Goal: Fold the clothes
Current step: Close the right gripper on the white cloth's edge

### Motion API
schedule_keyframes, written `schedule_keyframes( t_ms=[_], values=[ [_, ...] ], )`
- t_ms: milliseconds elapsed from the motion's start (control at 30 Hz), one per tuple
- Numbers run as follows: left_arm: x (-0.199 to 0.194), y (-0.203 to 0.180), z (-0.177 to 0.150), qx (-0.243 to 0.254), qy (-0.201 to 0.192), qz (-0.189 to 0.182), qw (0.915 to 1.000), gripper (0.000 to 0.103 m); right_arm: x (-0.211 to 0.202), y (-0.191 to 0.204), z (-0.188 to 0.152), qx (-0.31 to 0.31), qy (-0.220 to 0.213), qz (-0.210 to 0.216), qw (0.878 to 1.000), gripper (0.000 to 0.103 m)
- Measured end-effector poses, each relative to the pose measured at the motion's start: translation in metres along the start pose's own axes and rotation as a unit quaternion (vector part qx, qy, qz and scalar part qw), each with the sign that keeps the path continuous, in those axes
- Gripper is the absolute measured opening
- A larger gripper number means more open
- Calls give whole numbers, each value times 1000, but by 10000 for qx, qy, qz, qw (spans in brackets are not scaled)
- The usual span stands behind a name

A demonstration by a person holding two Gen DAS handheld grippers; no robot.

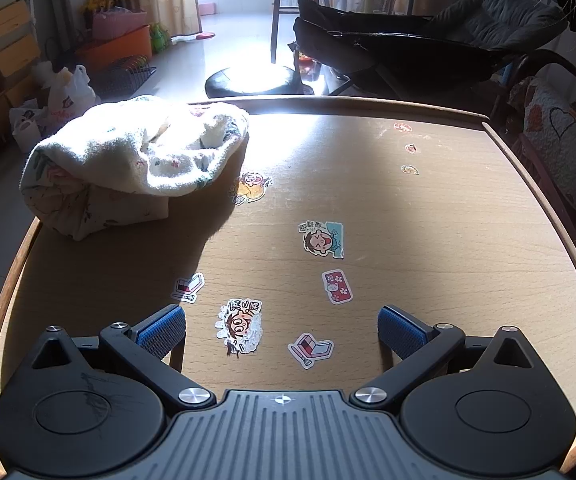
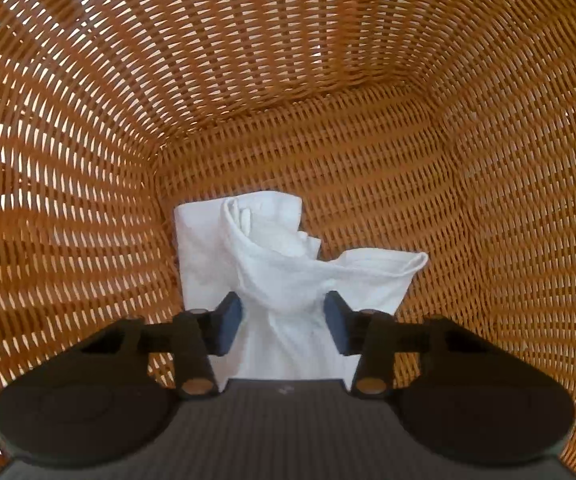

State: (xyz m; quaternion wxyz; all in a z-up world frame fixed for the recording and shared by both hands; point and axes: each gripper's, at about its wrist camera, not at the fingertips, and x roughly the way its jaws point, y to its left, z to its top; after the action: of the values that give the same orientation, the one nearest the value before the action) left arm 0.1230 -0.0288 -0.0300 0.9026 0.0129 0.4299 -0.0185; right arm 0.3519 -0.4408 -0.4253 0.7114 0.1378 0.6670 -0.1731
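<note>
Cloth in the basket, bundle on the worktop

Cloth is what your two views share. The white garment [image 2: 288, 264] lies crumpled at the bottom of the wicker basket [image 2: 87, 160], one flat panel against the far wall and a twisted roll running across it toward the right. Your right hand-held gripper [image 2: 283, 322] is reaching down into the basket with its blue pads [image 2: 229, 322] set on either side of the bunched middle of that garment. The jaws stand parted around the fabric; whether the pads already pinch it, you cannot tell from this angle, though the cloth narrows between them as if gathered there. Taking it at the bunched middle makes sense, since that is the highest ridge of fabric on offer.

On the worktop [image 1: 408, 208], the floral bundle [image 1: 127, 164] sits at the far left corner, rolled on itself and lumpy rather than laid in flat layers. Parked there, it leaves the sticker-dotted middle free as a folding surface.

Your left hand-held gripper [image 1: 281, 334] hovers low over the near edge of the worktop, released, jaws wide and nothing between them, well apart from the bundle. Held so, it is placed to meet whatever cloth arrives on the bare wood before it.
</note>
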Motion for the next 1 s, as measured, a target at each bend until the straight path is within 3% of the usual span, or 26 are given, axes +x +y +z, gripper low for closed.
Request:
schedule_keyframes(
  t_ms=[100, 400, 567, 1000],
  values=[
    [0, 0, 0, -1, 1, 0, 10000, 103, 4, 0, 0, -4, 18, 9, 10000, 26],
    [-1, 0, 1, -27, 51, 18, 10000, 103, -1, 3, 1, -80, 76, 8, 9999, 16],
    [0, 0, 1, -38, 45, 27, 10000, 103, -6, 2, 3, -119, 140, 3, 9998, 14],
    [-2, 1, 0, -80, 116, 54, 9999, 103, -70, -19, 12, -173, -101, 53, 9998, 12]
  ],
)
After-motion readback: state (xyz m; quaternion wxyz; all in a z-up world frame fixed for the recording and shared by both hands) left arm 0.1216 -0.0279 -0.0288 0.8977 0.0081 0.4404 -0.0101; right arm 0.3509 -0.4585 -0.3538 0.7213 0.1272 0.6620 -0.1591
